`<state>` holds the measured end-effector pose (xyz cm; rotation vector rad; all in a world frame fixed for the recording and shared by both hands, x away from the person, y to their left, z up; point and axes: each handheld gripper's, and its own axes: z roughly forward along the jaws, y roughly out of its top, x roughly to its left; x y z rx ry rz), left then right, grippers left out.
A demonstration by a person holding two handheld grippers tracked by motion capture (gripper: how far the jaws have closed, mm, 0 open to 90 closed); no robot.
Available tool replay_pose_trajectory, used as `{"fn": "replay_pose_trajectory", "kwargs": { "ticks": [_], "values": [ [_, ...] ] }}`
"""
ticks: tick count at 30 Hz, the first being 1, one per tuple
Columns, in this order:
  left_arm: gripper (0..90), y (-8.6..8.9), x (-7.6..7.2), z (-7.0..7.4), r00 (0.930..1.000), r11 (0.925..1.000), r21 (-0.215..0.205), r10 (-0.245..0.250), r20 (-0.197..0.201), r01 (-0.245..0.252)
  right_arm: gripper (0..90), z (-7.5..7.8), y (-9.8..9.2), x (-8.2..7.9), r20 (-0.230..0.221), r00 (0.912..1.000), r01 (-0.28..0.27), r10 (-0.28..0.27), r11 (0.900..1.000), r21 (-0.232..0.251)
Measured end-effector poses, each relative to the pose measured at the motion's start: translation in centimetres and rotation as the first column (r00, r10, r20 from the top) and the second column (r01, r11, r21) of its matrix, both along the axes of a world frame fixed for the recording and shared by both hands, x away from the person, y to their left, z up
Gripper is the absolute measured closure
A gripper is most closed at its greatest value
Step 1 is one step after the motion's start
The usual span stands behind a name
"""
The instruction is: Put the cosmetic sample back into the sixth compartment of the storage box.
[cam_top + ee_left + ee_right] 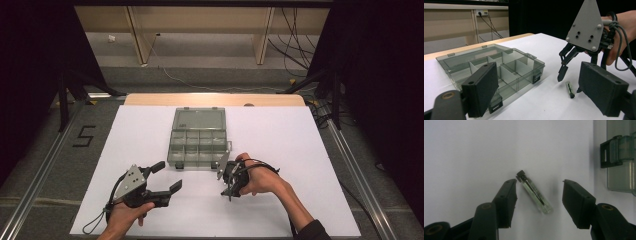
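A small clear glass vial (534, 192) with a black cap lies on the white table top, just in front of the organizer box (197, 137). My right gripper (539, 183) points down at it, open, with one jaw on each side of the vial and neither touching it. From the left gripper view the vial (570, 89) lies between the right gripper's (569, 83) tips. My left gripper (169, 175) is open and holds nothing; it hovers low at the front left, aimed towards the box and the vial.
The clear compartment box (491, 65) stands open, its lid laid flat behind and its several compartments looking empty. Its black latch (614, 151) is close to the right jaw. The white table sheet (300, 150) spreads wide on both sides.
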<state>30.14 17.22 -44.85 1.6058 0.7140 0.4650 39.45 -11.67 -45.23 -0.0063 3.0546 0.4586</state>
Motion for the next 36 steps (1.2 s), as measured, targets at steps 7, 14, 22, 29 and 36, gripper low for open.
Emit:
{"fn": "replay_pose_trajectory", "kwargs": {
  "ticks": [7,14,22,29,36],
  "values": [
    [15.8,0.0,0.0,0.0,1.0,1.0,0.002,0.0,0.0,0.0,56.1,-0.5,0.3,0.2,-0.027,0.9994,-0.021,0.021,0.999,-0.03],
    [15.8,0.0,0.0,0.0,1.0,1.0,-0.004,-0.005,0.0,0.005,65.9,-0.6,0.6,0.3,-0.041,0.997,-0.068,0.066,0.996,-0.062],
    [15.8,0.0,-0.1,0.0,1.0,1.0,-0.002,-0.003,0.0,0.003,80.5,-0.6,0.5,0.2,-0.057,0.9973,-0.05,0.046,0.997,-0.063],
    [15.8,0.0,-0.1,0.0,1.0,1.0,-0.006,-0.003,-0.003,0.003,80.9,0.4,0.5,0.4,-0.005,0.9995,-0.032,0.032,0.999,-0.011],
    [15.8,0.1,0.0,0.0,1.0,1.0,-0.004,-0.002,0.005,0.002,80.9,1.7,0.5,0.4,0.032,0.9974,0.062,-0.065,0.993,0.097]
  ]
}}
